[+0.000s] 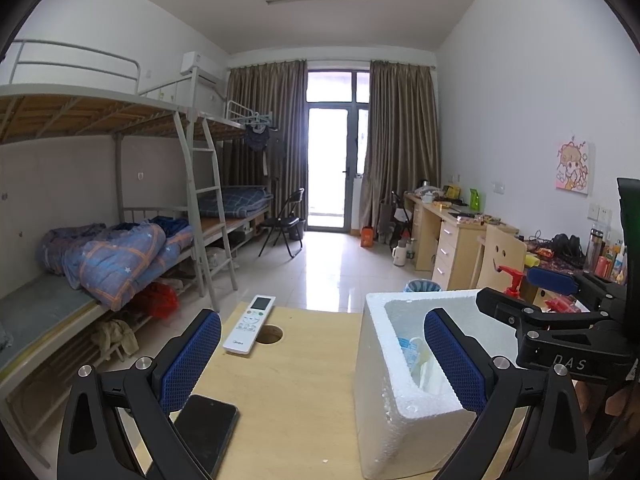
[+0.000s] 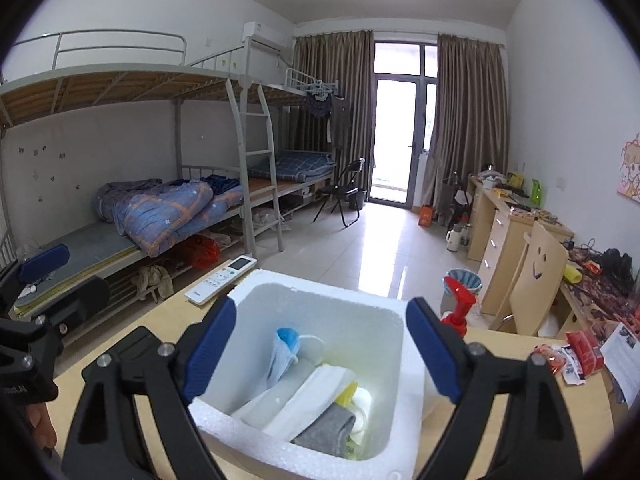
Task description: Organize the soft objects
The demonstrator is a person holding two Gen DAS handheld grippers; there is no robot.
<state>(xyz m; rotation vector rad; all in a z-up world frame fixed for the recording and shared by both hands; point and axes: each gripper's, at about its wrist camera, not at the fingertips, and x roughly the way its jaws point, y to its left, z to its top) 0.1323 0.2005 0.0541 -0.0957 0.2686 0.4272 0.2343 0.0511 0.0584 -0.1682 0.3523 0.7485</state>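
White polystyrene forms the foam box [image 2: 320, 364] that is framed by the right gripper [image 2: 320, 344], whose blue-padded fingers [image 2: 210, 344] are spread wide to either side of the box opening, with nothing pressed between them. Inside the box, below and between the fingers, a blue face mask [image 2: 286, 350] is seen against the left inner wall, with a white folded cloth [image 2: 308, 400] lying slanted beside it, a grey cloth [image 2: 328, 428] at the near edge and a yellow item [image 2: 346, 390] partly hidden beneath. A red spray nozzle [image 2: 458, 300] is seen just beyond the right finger, and a white remote control [image 2: 222, 280] beyond the left finger, on the wooden table [image 2: 500, 380]. The left gripper [image 1: 322, 360] is likewise held released, its fingers [image 1: 190, 364] wide apart and nothing grasped; the box wall is overlapped by its right finger, a black phone [image 1: 204, 436] is seen lying just beside its left finger, and the remote is ahead, between the fingers, next to a round hole [image 1: 269, 335] in the table.
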